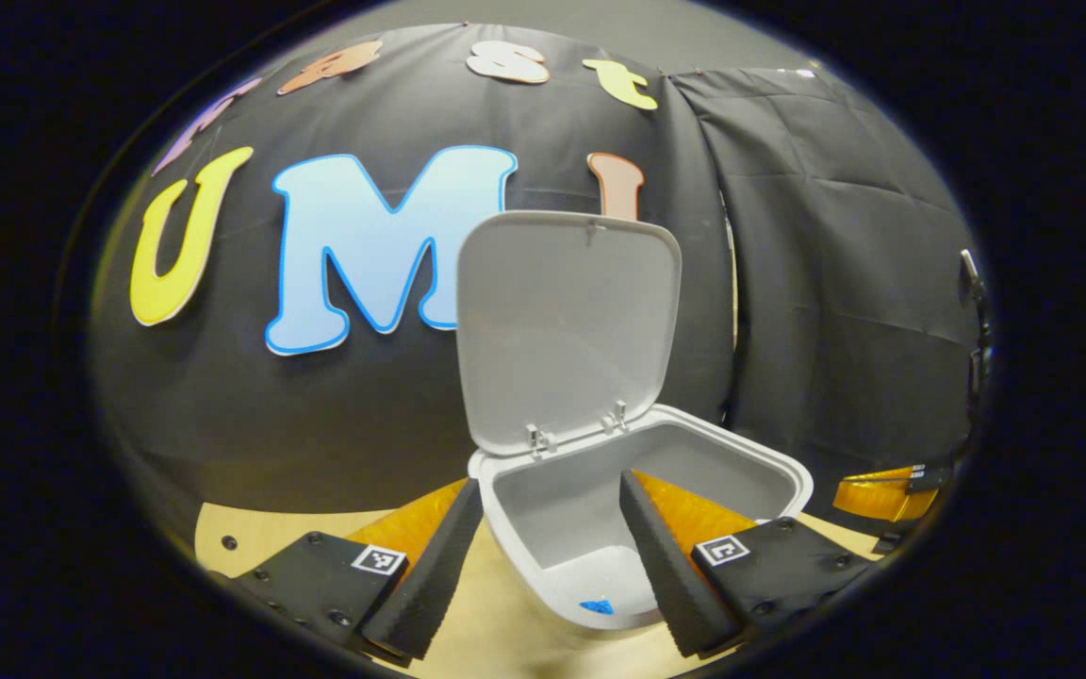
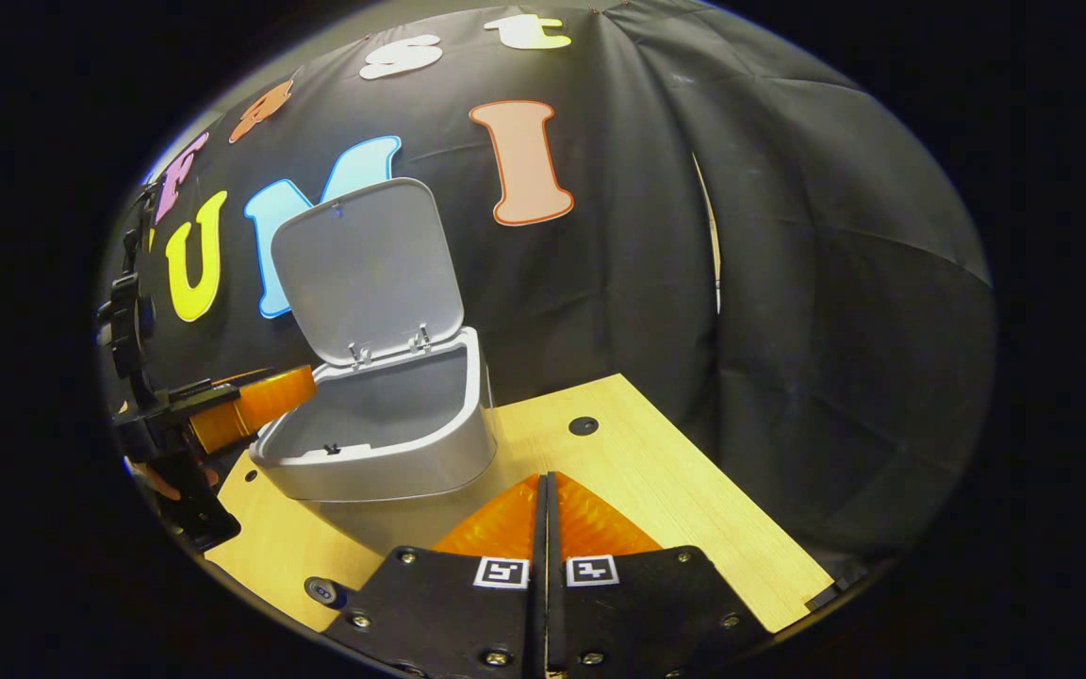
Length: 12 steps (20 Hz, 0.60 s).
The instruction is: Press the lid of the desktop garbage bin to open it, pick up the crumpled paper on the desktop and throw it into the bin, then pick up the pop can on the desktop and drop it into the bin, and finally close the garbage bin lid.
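The grey desktop bin (image 1: 769,462) stands right before my left gripper (image 1: 551,481), its lid (image 1: 567,325) swung up and upright on the far hinges. My left gripper is open, nothing between its fingers, which reach over the bin's near rim. A small blue thing (image 1: 597,606) lies on the bin's floor; I cannot tell what it is. In the right gripper view the same bin (image 2: 392,462) sits at the left on the wooden desk (image 2: 656,481), lid (image 2: 364,269) up. My right gripper (image 2: 543,479) is shut on nothing, low over the desk to the right of the bin.
The other gripper's finger (image 1: 882,490) shows at the right edge of the left gripper view. My left gripper (image 2: 241,401) reaches the bin's left side in the right gripper view. A dark round hole (image 2: 583,425) marks the desk behind the bin. The desk's right edge (image 2: 788,556) lies close.
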### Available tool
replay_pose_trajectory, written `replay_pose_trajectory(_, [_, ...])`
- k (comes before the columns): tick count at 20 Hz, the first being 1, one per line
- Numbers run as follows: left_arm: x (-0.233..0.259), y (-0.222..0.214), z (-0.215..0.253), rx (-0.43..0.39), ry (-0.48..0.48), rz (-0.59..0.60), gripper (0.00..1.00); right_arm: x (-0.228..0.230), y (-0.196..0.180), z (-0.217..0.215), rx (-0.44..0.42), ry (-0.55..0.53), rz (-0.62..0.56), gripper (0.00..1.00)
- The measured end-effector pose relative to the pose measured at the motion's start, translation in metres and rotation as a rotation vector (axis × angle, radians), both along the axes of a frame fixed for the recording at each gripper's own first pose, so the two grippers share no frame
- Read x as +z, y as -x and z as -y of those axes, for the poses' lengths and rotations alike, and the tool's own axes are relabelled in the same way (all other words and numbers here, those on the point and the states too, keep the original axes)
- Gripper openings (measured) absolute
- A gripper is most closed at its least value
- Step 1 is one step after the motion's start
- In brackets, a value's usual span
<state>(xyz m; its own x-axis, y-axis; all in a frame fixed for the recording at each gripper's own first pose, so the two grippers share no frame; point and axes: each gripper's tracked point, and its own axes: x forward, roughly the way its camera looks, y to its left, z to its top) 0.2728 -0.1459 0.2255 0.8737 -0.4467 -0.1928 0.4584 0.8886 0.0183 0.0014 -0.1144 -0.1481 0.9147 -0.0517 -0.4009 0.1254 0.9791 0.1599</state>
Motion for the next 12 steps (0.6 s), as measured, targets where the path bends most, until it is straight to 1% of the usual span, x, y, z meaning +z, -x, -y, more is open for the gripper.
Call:
replay_pose_trajectory(1, [0.003, 0.002, -0.01, 0.019, 0.006, 0.004, 1.0, 0.001, 0.0, -0.004, 0.01, 0.002, 0.001, 0.0])
replay_pose_trajectory(2, [0.006, 0.004, -0.019, 0.038, 0.013, 0.008, 0.96, 0.002, 0.001, -0.009, 0.02, 0.004, 0.003, 0.0])
replay_pose_trajectory(3, [0.008, 0.007, -0.029, 0.056, 0.02, 0.011, 1.0, 0.003, 0.002, -0.014, 0.032, 0.006, 0.005, 0.0])
replay_pose_trajectory(4, [0.01, 0.01, -0.038, 0.073, 0.028, 0.013, 0.9, 0.005, 0.003, -0.02, 0.045, 0.007, 0.007, 0.0])
replay_pose_trajectory(5, [0.012, 0.014, -0.049, 0.091, 0.033, 0.014, 0.95, 0.006, 0.003, -0.025, 0.059, 0.008, 0.01, 0.0])
replay_pose_trajectory(9, [0.017, 0.026, -0.09, 0.169, 0.053, 0.019, 0.95, 0.008, 0.008, -0.048, 0.113, 0.013, 0.017, 0.0])
replay_pose_trajectory(10, [0.017, 0.029, -0.1, 0.189, 0.056, 0.021, 1.0, 0.009, 0.009, -0.053, 0.125, 0.014, 0.017, 0.0])
replay_pose_trajectory(11, [0.017, 0.033, -0.111, 0.208, 0.058, 0.022, 0.96, 0.008, 0.01, -0.058, 0.138, 0.016, 0.018, 0.0])
replay_pose_trajectory(12, [0.017, 0.036, -0.122, 0.228, 0.057, 0.022, 1.0, 0.008, 0.011, -0.063, 0.151, 0.018, 0.016, 0.0])
